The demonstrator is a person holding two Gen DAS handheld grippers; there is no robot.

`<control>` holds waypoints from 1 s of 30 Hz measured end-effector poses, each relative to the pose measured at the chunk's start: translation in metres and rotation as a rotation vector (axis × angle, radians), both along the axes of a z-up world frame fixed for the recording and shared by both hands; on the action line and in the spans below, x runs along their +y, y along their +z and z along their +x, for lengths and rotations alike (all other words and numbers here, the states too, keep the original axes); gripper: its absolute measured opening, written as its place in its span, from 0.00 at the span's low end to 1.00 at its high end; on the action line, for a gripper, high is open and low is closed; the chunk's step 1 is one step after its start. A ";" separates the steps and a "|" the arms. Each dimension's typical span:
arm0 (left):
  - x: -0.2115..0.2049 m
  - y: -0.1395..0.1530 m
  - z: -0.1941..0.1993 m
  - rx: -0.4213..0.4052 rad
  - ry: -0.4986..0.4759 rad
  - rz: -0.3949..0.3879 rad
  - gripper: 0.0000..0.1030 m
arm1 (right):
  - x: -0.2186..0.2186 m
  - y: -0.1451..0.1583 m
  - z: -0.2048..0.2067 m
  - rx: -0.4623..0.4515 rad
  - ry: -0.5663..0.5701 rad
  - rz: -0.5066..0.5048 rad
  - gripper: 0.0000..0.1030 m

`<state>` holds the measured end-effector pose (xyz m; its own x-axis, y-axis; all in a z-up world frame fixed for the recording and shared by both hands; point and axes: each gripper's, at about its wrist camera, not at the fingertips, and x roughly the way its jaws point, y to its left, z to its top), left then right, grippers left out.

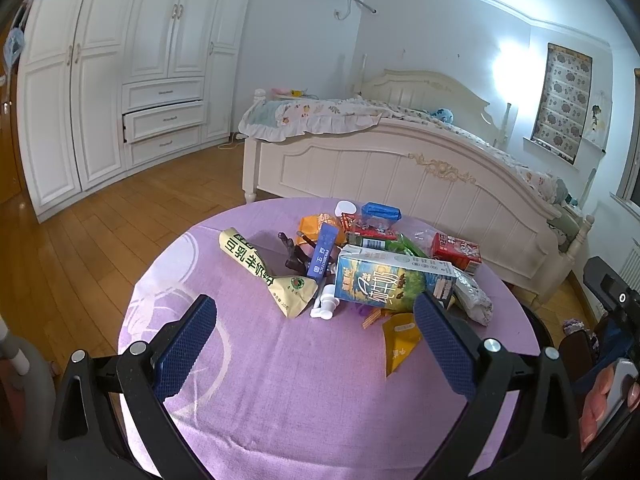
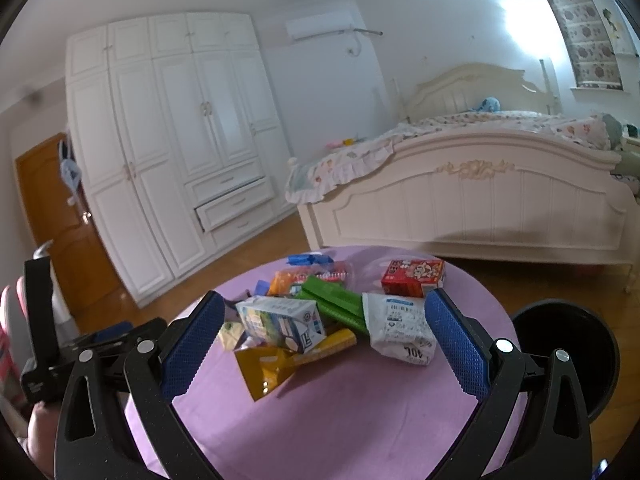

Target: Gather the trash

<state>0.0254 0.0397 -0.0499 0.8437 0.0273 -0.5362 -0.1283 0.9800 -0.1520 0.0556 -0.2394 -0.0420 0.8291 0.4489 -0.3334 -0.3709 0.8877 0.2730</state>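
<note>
A pile of trash lies on a round table with a purple cloth. It holds a blue milk carton, a cream snack bag, a red box, a yellow wrapper and a white pump cap. My left gripper is open and empty, just short of the pile. In the right wrist view the carton, a white pouch, a green pack and the red box lie ahead of my open, empty right gripper.
A black bin stands on the floor right of the table. A white bed stands behind the table. A white wardrobe with one drawer pulled out lines the far wall. The other gripper's handle shows at left.
</note>
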 end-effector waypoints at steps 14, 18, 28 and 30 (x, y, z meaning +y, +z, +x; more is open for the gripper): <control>0.001 -0.001 0.000 0.002 0.001 0.001 0.95 | 0.004 -0.002 0.002 0.007 0.005 -0.007 0.96; 0.001 -0.001 0.001 0.007 0.002 0.001 0.95 | 0.004 -0.004 0.003 0.012 0.007 -0.008 0.96; 0.003 -0.002 0.002 0.014 0.002 -0.002 0.95 | 0.008 -0.009 0.006 0.025 0.009 -0.013 0.96; 0.004 -0.003 0.003 0.018 0.001 -0.003 0.95 | 0.009 -0.011 0.007 0.029 0.009 -0.014 0.96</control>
